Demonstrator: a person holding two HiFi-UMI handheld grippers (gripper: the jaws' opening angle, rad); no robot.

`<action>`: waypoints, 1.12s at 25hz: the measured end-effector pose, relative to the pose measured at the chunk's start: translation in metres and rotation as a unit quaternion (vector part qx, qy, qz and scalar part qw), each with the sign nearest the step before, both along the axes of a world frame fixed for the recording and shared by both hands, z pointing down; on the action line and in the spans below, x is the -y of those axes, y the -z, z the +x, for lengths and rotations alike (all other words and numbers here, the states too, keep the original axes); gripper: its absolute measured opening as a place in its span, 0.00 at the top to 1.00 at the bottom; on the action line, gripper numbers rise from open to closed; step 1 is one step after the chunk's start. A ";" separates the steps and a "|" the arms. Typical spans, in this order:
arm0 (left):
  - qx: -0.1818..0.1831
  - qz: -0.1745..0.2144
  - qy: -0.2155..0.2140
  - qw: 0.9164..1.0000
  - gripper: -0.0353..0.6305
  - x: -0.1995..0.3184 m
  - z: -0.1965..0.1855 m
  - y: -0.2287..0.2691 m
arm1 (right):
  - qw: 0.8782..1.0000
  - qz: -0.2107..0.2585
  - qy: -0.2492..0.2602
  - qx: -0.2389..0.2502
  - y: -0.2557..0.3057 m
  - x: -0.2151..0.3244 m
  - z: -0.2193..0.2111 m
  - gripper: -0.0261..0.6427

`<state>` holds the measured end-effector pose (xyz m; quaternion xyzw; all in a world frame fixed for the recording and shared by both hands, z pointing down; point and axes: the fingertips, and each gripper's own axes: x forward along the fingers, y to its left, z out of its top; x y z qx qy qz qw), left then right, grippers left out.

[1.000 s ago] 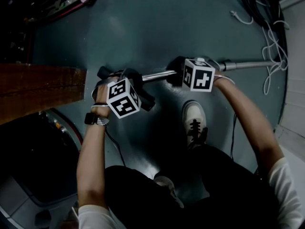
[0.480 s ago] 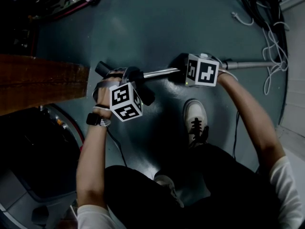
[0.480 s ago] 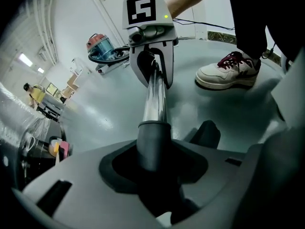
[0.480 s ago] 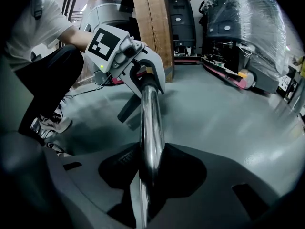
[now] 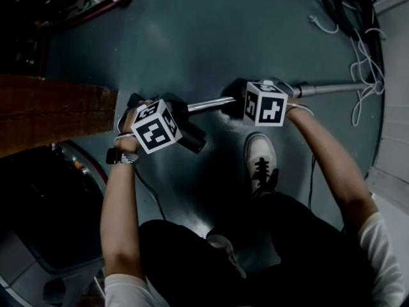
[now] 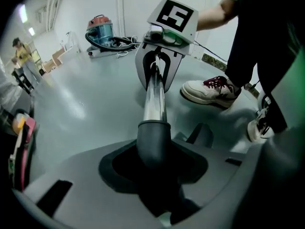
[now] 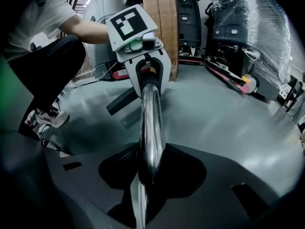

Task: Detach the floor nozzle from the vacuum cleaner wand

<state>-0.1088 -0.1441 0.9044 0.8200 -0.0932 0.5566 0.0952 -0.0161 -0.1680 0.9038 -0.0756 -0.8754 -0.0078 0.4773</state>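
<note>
One shoe (image 5: 261,160) near wand (image 5: 208,103).

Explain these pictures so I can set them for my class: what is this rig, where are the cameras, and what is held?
No robot: a crouching person holds a two-jaw gripper in each hand. One camera sits on the head, looking down at the grey floor; the other two ride on the grippers and look along their jaws. A vacuum cleaner's metal wand runs across, its floor nozzle at the person's left. The left gripper is shut on the nozzle's dark neck. The right gripper grips the wand; its jaws have just been closing. The marked cubes are parts of the grippers.
</note>
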 end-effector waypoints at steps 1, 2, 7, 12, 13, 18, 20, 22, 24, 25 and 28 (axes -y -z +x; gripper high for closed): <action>-0.011 -0.021 0.003 1.000 0.71 -0.003 0.001 0.000 | 1.000 0.003 0.000 0.003 0.001 -0.001 0.000 0.74; -0.019 -0.038 0.004 0.999 0.71 -0.004 0.002 0.002 | 1.000 0.006 0.000 0.005 0.001 -0.002 0.000 0.74; -0.024 -0.033 0.007 0.999 0.71 0.000 0.003 0.007 | 1.000 0.011 -0.004 0.007 0.002 0.001 0.000 0.74; -0.018 0.007 0.001 1.000 0.71 0.000 0.002 0.001 | 1.000 -0.006 -0.002 0.001 -0.003 -0.001 0.003 0.74; -0.014 0.017 -0.002 1.000 0.71 0.000 0.001 0.000 | 1.000 -0.010 -0.003 -0.001 -0.004 0.000 0.003 0.74; 0.018 0.094 -0.018 0.995 0.71 0.012 -0.005 0.002 | 1.000 -0.024 -0.005 -0.004 -0.005 0.005 0.002 0.74; 0.027 0.118 -0.021 0.992 0.71 0.013 -0.007 0.003 | 0.999 -0.032 -0.003 -0.002 -0.003 0.005 0.001 0.74; 0.031 0.128 -0.022 0.991 0.71 0.014 -0.006 0.003 | 0.999 -0.034 -0.002 0.000 -0.001 0.005 0.000 0.74; 0.040 0.145 -0.026 0.988 0.71 0.017 -0.008 0.004 | 0.999 -0.035 -0.006 0.001 -0.001 0.007 -0.001 0.74; 0.046 0.159 -0.029 0.986 0.71 0.020 -0.010 0.005 | 0.999 -0.035 -0.007 0.000 -0.001 0.009 -0.001 0.74; 0.062 0.208 -0.040 0.975 0.71 0.027 -0.013 0.010 | 0.999 -0.036 -0.008 0.000 0.001 0.012 -0.002 0.74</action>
